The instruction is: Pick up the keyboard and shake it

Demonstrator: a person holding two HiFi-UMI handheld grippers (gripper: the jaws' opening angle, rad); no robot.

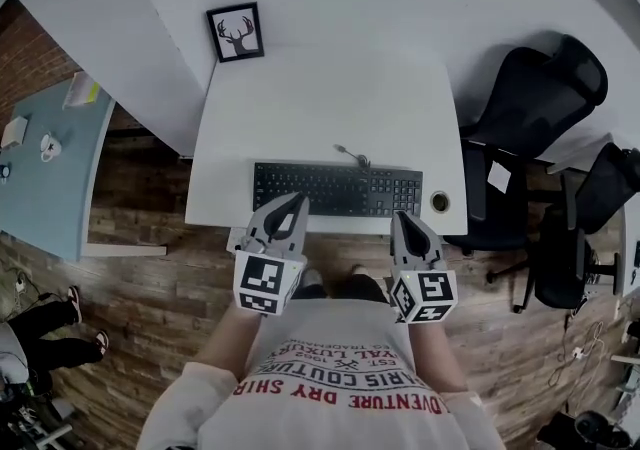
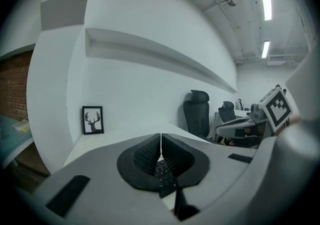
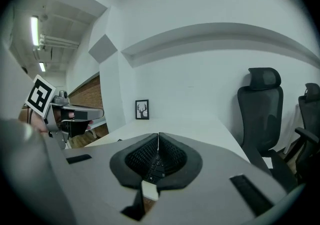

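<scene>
Keyboard (image 1: 337, 189), closed left hand-held gripper (image 1: 297, 201), closed right hand-held gripper (image 1: 398, 218), possibly touching

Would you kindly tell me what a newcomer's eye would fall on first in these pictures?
A black keyboard lies along the near edge of a white desk, with the left gripper and right gripper, both shut and empty, at its near side. A framed deer picture stands at the desk's far left corner; black office chairs stand to its right.
</scene>
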